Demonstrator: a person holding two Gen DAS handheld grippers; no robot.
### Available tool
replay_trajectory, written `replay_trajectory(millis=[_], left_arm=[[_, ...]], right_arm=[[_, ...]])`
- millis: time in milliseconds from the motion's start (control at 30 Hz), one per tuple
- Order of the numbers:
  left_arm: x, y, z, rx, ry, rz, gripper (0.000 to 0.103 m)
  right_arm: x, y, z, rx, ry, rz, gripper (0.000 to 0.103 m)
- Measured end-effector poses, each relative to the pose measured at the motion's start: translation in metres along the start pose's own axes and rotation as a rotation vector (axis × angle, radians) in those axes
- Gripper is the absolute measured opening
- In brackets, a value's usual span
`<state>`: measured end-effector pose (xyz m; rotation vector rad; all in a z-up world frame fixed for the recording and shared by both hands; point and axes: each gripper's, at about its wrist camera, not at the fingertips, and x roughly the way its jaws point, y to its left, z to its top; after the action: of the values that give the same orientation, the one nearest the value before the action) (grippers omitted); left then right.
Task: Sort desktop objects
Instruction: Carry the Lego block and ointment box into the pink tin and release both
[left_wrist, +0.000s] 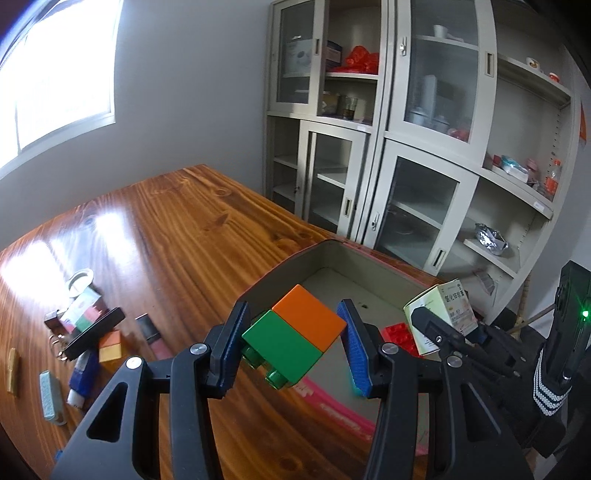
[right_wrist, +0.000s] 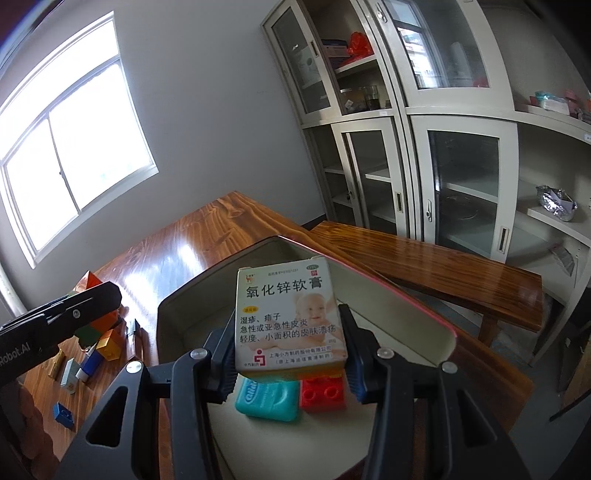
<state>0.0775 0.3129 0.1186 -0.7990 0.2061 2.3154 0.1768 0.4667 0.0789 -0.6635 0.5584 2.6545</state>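
Blocks (left_wrist: 295, 336), one orange and one green, glossy plastic and stacked, sit clamped in the left gripper (left_wrist: 295, 343) jaws above the tin (left_wrist: 280, 269) rim. The right gripper (right_wrist: 290, 354) jaws squeeze a cardboard ointment box (right_wrist: 290, 317) over the tin, above a red studded brick (right_wrist: 323, 393) and teal case (right_wrist: 267, 400).

Glossy varnished wood table (left_wrist: 192, 229), smooth plastic bricks (left_wrist: 295, 336), printed card box (right_wrist: 290, 317), matt-lined tin (right_wrist: 369, 295).

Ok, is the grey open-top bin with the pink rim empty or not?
Not empty. The grey bin already holds a teal floss case and a red toy brick on its floor.
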Motion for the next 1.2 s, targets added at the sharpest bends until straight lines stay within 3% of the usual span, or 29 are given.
replay_trajectory(millis=[367, 433, 500, 600, 1200], left_arm=[[0.017, -0.017, 0.006, 0.021, 0.033, -0.039, 0.053], [0.02, -0.017, 0.006, 0.013, 0.052, -0.053, 0.062], [0.02, -0.017, 0.006, 0.004, 0.048, -0.059, 0.074], [0.017, -0.013, 0.007, -0.011, 0.029, -0.055, 0.074], [-0.003, 0.025, -0.001, -0.083, 0.003, 0.035, 0.074]], right_arm=[[0.003, -0.011, 0.003, 0.013, 0.005, -0.012, 0.052], [0.004, -0.014, 0.004, 0.025, 0.011, -0.01, 0.054], [0.006, -0.017, 0.004, 0.038, 0.015, -0.013, 0.064], [0.005, -0.018, 0.004, 0.042, 0.01, -0.021, 0.069], [0.002, 0.014, -0.002, -0.007, 0.016, 0.02, 0.076]])
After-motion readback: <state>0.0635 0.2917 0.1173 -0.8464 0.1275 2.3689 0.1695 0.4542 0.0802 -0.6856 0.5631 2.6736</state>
